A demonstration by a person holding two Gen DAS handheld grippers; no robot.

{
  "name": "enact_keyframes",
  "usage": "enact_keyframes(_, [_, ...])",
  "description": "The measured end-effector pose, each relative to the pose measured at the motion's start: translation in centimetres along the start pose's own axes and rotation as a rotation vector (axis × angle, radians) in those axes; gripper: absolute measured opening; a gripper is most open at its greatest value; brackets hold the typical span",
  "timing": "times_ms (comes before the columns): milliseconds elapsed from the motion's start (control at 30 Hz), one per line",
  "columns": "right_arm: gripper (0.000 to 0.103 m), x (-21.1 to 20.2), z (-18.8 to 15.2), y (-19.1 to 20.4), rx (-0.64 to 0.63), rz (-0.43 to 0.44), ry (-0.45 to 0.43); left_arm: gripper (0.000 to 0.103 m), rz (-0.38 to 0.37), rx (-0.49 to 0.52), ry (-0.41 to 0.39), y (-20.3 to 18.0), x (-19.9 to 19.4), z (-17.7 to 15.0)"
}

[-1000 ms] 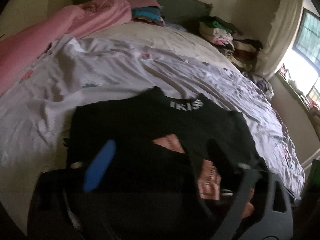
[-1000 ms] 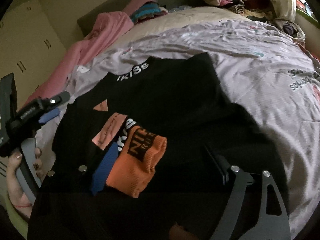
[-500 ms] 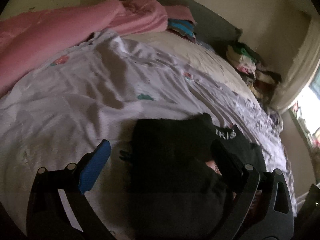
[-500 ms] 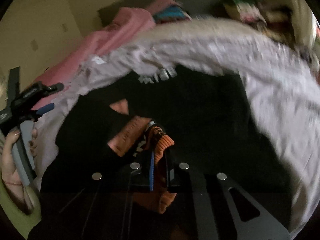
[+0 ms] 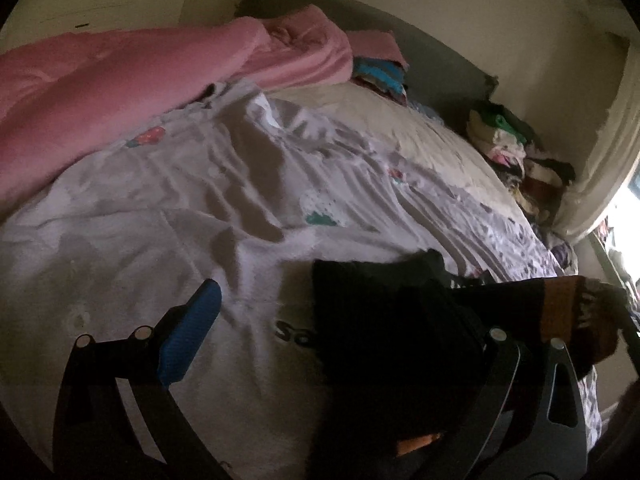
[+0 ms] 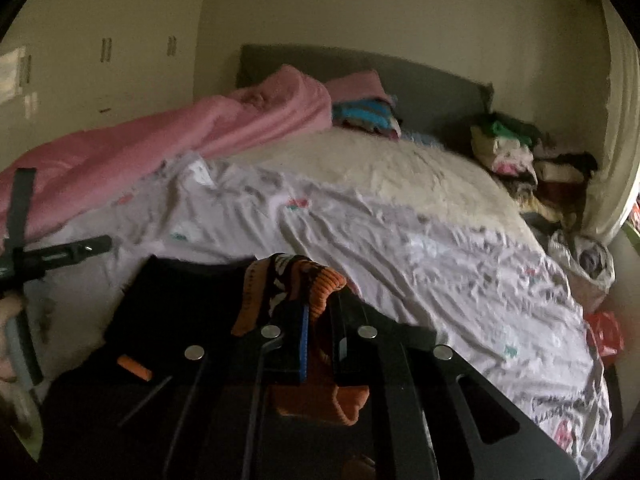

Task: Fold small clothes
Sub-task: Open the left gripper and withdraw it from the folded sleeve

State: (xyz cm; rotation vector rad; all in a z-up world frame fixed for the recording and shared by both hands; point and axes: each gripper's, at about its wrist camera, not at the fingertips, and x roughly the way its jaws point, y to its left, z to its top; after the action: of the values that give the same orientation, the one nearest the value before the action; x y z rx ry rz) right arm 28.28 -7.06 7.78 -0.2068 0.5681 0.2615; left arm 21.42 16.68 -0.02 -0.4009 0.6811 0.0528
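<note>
A black garment with orange ribbed cuffs lies on the white printed sheet. My right gripper is shut on one orange cuff and holds it raised above the black garment. In the left wrist view that lifted cuff hangs at the right edge. My left gripper stands open low over the sheet. Its blue-padded finger is over bare sheet, and its dark finger is over the black cloth. The left gripper also shows at the left edge of the right wrist view, held by a hand.
A pink blanket is heaped along the left of the bed. Folded clothes rest against the grey headboard, and a larger pile fills the far right corner. A plastic bag and a curtain stand on the right.
The right gripper shut on the orange cuff and rose with it, pulling the sleeve up. The left gripper slid left off the garment, so more bare sheet shows under it.
</note>
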Motion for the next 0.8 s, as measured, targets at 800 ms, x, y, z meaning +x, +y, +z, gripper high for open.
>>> enact_keyframes(800, [0.008,4.5,-6.9,-2.8,0.131,-0.075,0.197,0.093,-0.068,0.26,0.093,-8.6,2.9,-4.5])
